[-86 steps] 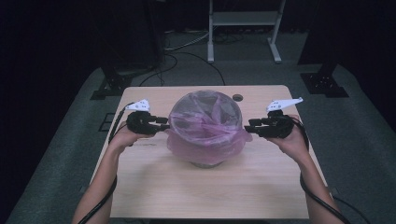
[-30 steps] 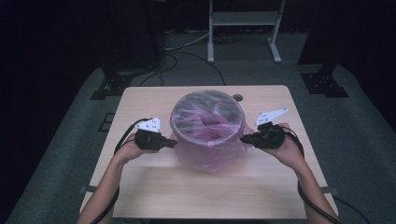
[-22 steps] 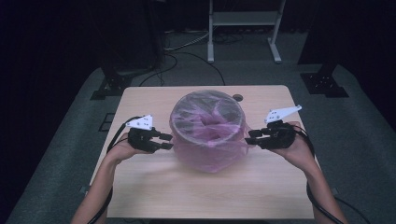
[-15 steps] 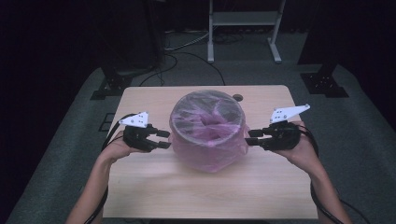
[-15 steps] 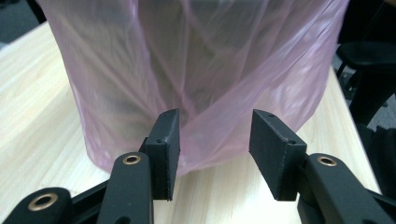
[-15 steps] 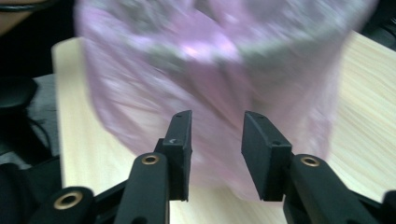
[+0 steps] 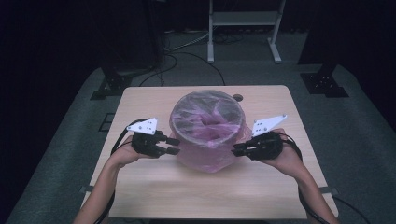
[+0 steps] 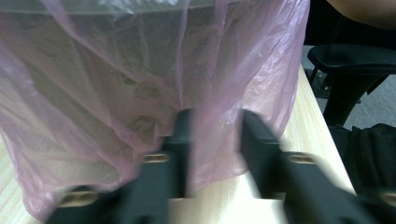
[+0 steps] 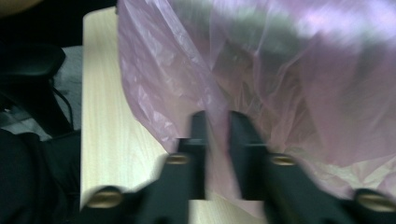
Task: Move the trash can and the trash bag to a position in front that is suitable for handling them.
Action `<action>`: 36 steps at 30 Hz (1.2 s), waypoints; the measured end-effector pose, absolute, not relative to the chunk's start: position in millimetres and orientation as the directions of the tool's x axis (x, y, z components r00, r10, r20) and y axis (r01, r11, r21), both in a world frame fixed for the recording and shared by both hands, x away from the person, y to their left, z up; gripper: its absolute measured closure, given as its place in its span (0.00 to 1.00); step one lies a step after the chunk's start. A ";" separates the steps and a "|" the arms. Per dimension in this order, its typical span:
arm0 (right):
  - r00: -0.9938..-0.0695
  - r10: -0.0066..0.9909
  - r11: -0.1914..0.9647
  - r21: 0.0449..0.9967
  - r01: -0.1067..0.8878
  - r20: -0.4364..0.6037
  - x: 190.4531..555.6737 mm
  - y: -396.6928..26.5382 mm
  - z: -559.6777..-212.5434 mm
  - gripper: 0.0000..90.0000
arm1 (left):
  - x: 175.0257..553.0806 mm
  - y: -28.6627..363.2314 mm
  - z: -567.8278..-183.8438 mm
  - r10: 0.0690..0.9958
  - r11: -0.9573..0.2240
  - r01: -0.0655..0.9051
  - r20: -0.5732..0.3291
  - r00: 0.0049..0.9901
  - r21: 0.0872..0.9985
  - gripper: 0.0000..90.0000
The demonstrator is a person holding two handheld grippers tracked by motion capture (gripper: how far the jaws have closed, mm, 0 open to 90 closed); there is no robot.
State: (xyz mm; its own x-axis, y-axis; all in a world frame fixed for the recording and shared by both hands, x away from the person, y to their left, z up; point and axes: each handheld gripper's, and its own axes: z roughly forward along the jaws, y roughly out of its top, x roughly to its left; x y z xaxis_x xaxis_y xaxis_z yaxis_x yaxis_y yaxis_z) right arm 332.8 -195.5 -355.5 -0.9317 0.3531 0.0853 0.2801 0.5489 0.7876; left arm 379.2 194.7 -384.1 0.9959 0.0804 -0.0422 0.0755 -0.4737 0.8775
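Observation:
A round bin lined with a thin pink plastic bag (image 7: 205,154) stands in the middle of the wooden table (image 7: 205,191). The bag's rim is folded over the bin's top and its film hangs down the sides. My left gripper (image 7: 173,145) is at the bag's left side, open, its jaws wide apart against the hanging film (image 8: 116,84). My right gripper (image 7: 235,150) is at the bag's right side, open by a narrow gap. Loose pink film (image 9: 289,93) lies in and behind that gap.
A small dark round hole (image 7: 238,98) sits in the table behind the bin. Black stands (image 7: 112,86) and cables lie on the grey floor beyond the far edge, with a white frame (image 7: 243,28) at the back. A black chair (image 8: 355,60) is beside the table.
Both grippers have drawn slightly back outward from the bag's sides. The left jaws have opened. The bag's skirt sits lower and looser around the bin than 2.9 s ago.

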 end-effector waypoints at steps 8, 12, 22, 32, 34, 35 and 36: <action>-0.924 0.361 0.591 0.735 0.332 0.127 337.9 -186.3 -392.1 1.00 | 378.1 183.2 -414.5 0.086 -0.524 0.119 -0.087 0.992 0.843 1.00; -0.907 0.396 0.605 0.702 0.376 0.145 342.5 -189.2 -413.1 1.00 | 377.2 183.3 -425.9 0.101 -0.532 0.142 -0.104 0.989 0.835 1.00; -0.898 0.390 0.535 0.743 0.401 0.203 330.4 -213.6 -406.6 0.71 | 372.1 202.0 -421.5 0.134 -0.517 0.176 -0.124 0.983 0.838 0.72; -0.886 0.442 0.461 0.811 0.359 0.140 320.9 -232.6 -351.9 0.77 | 369.2 218.2 -402.0 0.198 -0.488 0.200 -0.115 0.973 0.850 0.52; -0.887 0.444 0.444 0.828 0.342 0.128 321.9 -226.8 -327.5 0.89 | 369.3 218.7 -399.1 0.217 -0.487 0.205 -0.110 0.970 0.849 0.48; -0.891 0.437 0.439 0.835 0.330 0.123 323.1 -223.1 -318.8 0.91 | 368.9 218.7 -396.5 0.230 -0.473 0.213 -0.114 0.967 0.855 0.46; -0.895 0.430 0.440 0.838 0.321 0.118 324.5 -218.4 -310.1 0.92 | 368.9 218.7 -396.5 0.230 -0.473 0.213 -0.114 0.967 0.855 0.44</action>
State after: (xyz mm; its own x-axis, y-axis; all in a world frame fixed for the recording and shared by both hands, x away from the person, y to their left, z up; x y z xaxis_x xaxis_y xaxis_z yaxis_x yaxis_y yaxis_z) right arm 324.5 -218.4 -310.1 -0.8953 0.4296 0.1176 0.3214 0.4403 0.8383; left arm 368.9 218.7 -396.5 0.9665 0.2298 -0.1141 0.2133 -0.4727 0.8550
